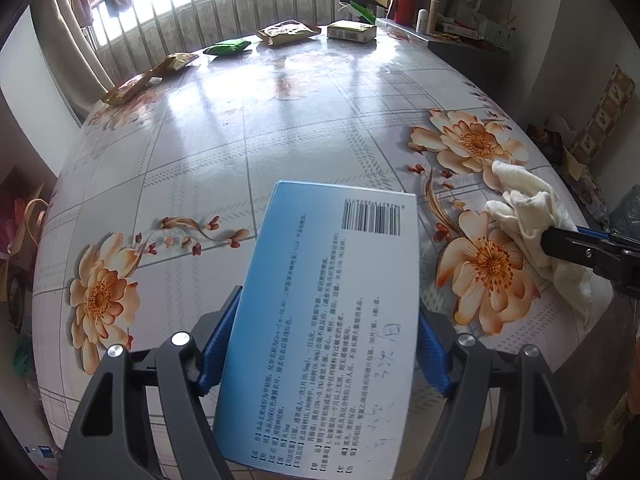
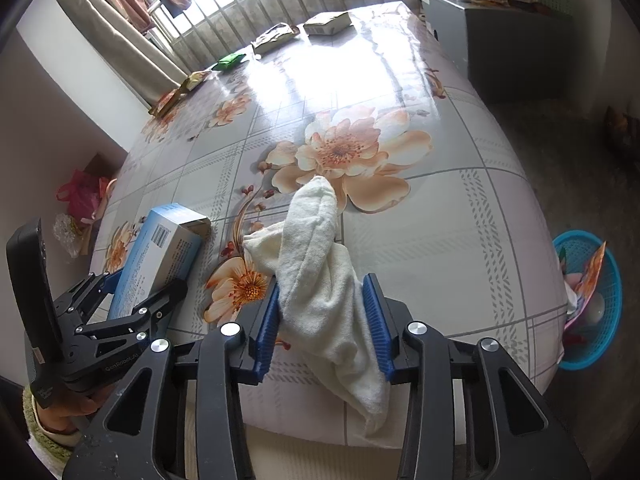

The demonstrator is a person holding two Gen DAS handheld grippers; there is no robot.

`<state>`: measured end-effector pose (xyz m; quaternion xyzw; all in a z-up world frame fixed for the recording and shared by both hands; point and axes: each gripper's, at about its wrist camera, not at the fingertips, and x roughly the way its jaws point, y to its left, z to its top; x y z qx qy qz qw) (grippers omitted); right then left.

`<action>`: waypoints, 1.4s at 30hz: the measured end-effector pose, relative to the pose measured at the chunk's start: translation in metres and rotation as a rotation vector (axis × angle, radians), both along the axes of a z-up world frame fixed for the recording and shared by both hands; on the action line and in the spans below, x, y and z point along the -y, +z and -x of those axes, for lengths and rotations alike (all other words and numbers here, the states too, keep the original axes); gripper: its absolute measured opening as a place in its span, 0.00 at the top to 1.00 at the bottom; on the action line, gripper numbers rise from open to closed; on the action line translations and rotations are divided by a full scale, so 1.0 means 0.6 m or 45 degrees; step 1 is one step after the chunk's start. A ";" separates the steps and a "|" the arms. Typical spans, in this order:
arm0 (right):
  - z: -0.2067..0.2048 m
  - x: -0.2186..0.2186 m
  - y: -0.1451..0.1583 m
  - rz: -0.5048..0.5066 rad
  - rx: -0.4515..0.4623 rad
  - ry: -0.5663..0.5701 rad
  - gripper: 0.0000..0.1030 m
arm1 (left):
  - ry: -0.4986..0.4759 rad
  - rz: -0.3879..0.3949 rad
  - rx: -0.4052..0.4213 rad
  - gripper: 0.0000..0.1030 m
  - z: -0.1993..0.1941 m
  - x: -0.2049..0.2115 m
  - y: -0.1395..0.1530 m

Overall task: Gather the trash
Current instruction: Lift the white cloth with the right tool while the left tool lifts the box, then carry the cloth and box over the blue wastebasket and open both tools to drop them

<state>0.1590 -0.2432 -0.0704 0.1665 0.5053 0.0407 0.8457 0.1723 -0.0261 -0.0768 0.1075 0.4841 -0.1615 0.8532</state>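
Note:
My left gripper (image 1: 326,328) is shut on a blue and white medicine box (image 1: 332,320) with a barcode and printed text, held just above the flowered table (image 1: 240,140). The box also shows in the right wrist view (image 2: 160,252), with the left gripper (image 2: 132,292) around it. My right gripper (image 2: 322,312) is shut on a white cloth (image 2: 320,272) that lies crumpled on the table near its front edge. The cloth also shows in the left wrist view (image 1: 536,232), with the right gripper's fingers (image 1: 580,246) on it.
Several snack packets (image 1: 286,32) and a green packet (image 1: 226,46) lie along the table's far edge by the window bars. A blue basket (image 2: 592,300) holding wrappers stands on the floor to the right of the table. A grey cabinet (image 2: 512,36) stands at the far right.

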 end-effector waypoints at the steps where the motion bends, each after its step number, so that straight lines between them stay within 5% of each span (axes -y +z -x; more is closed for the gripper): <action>1: 0.000 0.000 0.000 -0.006 -0.001 0.000 0.74 | -0.002 -0.003 0.003 0.28 0.001 0.000 0.000; 7: 0.011 0.014 0.007 -0.084 0.016 -0.027 0.87 | -0.002 0.006 0.015 0.29 0.008 0.000 0.007; 14: 0.045 0.056 0.032 -0.260 0.085 -0.087 0.89 | -0.033 0.087 0.068 0.29 0.023 0.009 0.051; 20: 0.124 0.131 0.075 -0.356 0.229 -0.215 0.89 | -0.182 0.174 0.088 0.29 0.042 0.082 0.099; 26: 0.255 0.272 0.093 -0.383 0.356 -0.541 0.89 | -0.433 0.333 0.015 0.29 0.072 0.217 0.144; 30: 0.353 0.370 0.052 -0.440 0.339 -0.828 0.89 | -0.574 0.382 -0.101 0.29 0.090 0.331 0.142; 35: 0.428 0.434 -0.032 -0.555 0.250 -1.059 0.89 | -0.627 0.352 -0.306 0.29 0.087 0.483 0.087; 42: 0.449 0.479 -0.099 -0.645 0.173 -1.187 0.88 | -0.667 0.146 -0.330 0.29 0.068 0.677 -0.020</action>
